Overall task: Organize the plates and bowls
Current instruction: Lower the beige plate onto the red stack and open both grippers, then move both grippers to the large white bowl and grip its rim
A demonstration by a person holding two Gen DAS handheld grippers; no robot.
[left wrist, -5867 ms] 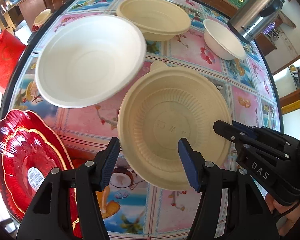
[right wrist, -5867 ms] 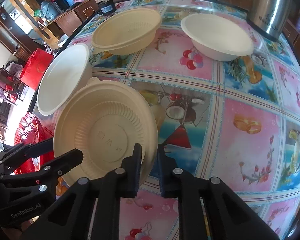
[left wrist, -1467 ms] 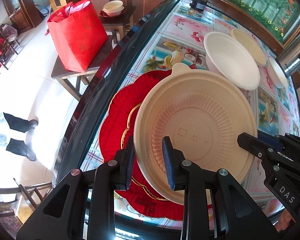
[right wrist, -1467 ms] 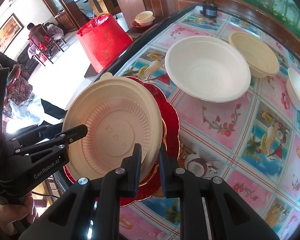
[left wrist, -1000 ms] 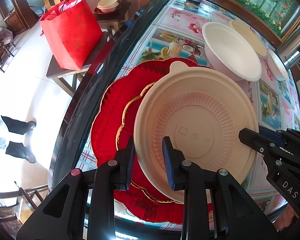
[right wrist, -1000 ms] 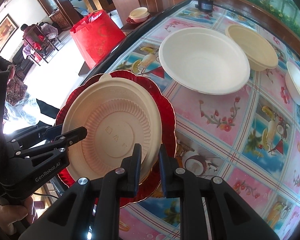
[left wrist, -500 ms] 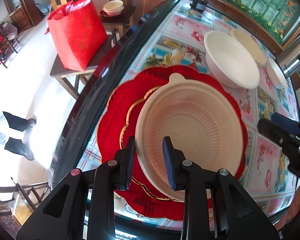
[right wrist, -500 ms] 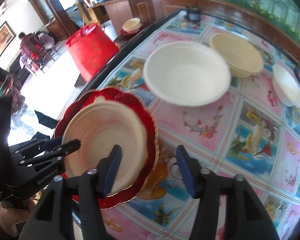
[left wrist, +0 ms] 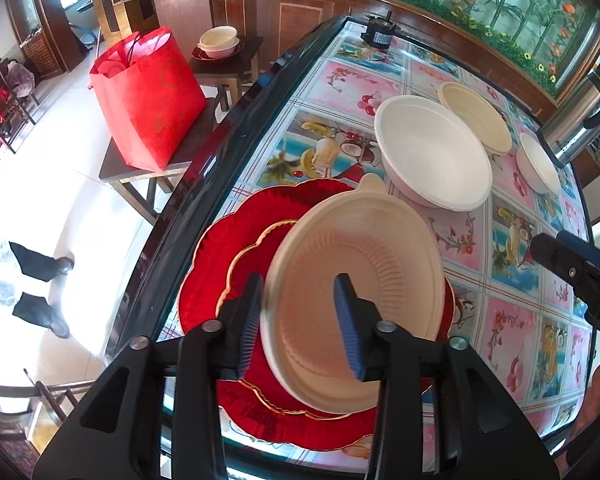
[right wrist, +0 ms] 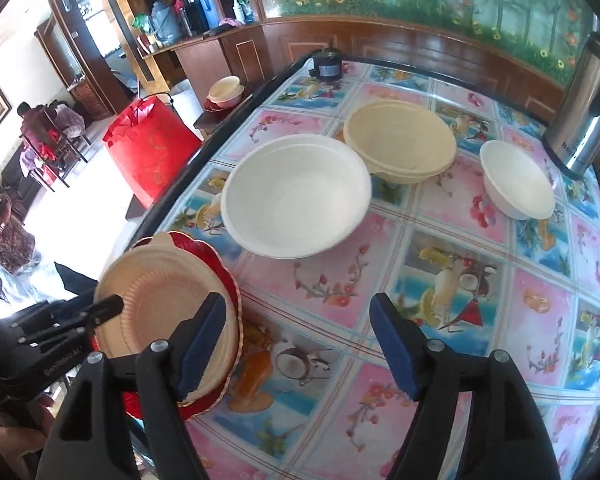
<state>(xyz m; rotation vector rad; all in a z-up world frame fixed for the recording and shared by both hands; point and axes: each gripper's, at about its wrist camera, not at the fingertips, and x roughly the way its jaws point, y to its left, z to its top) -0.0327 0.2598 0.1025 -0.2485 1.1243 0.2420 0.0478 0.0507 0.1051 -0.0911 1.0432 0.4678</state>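
Beige ribbed plate (left wrist: 364,292): one counted; it was seated on the red scalloped plates (left wrist: 228,264), tab pointing toward the large white bowl (left wrist: 432,152).
Handling, beige plate: judged light, thin and somewhat flexible moulded pulp, matte rather than slippery; a rim pinch was judged the best hold.
Red scalloped plates: at least two counted, nested, at the table (left wrist: 340,80) edge beside the large white bowl; glossy and judged stiffer.
Large white bowl: one counted, near the middle of the table; judged light, to be taken by the rim.
Beige bowl (right wrist: 400,140): one seen for certain, touching or just behind the large white bowl; its doubled rim suggested a stack.
Small white bowl (right wrist: 516,180): one counted, well to the right of the large white bowl.
Left gripper (left wrist: 300,320): jaws were parted either side of the beige plate's near rim, with no clamping seen.
Right gripper (right wrist: 296,340): jaws were spread wide over bare tablecloth, nothing held.
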